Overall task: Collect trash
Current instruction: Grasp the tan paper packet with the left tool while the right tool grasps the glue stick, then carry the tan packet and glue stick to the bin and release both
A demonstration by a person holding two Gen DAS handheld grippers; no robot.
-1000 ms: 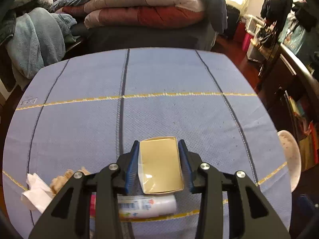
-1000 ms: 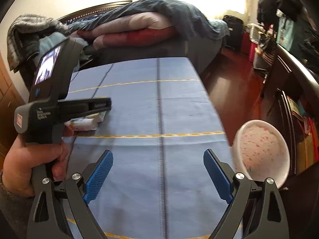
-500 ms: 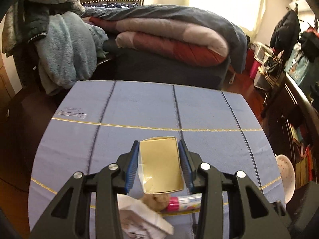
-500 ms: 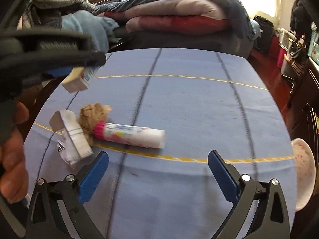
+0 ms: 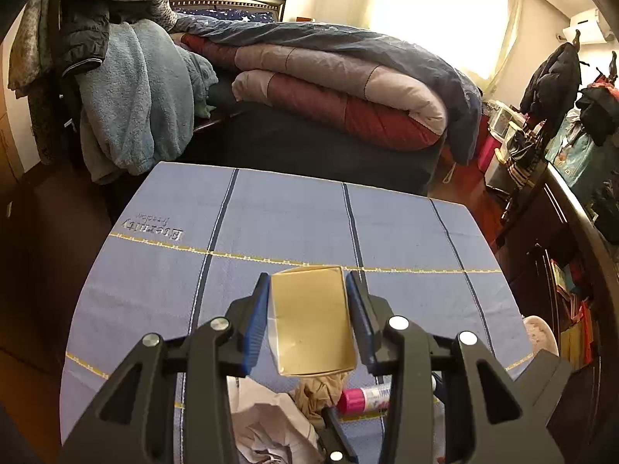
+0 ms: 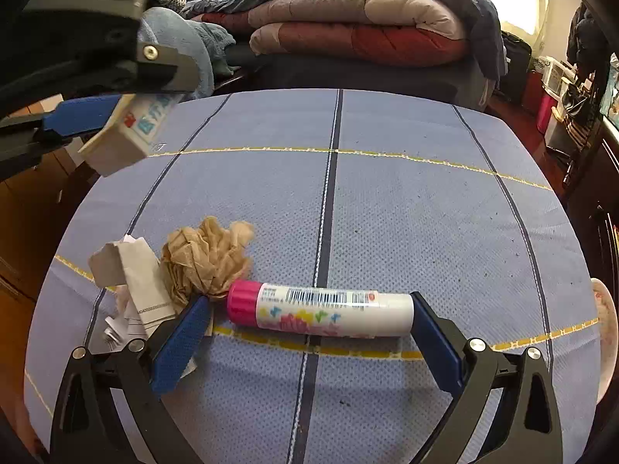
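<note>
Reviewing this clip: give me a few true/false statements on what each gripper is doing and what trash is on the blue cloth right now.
1. The left gripper is shut on the small box. True.
2. The right gripper is clamped on the crumpled brown paper. False: its jaws are open, either side of the pink-capped tube.
3. The pink-capped tube stands upright. False: it lies on its side on the blue cloth.
4. The crumpled brown paper lies beside the tube's pink cap. True.
5. White paper scraps lie left of the brown paper. True.
</note>
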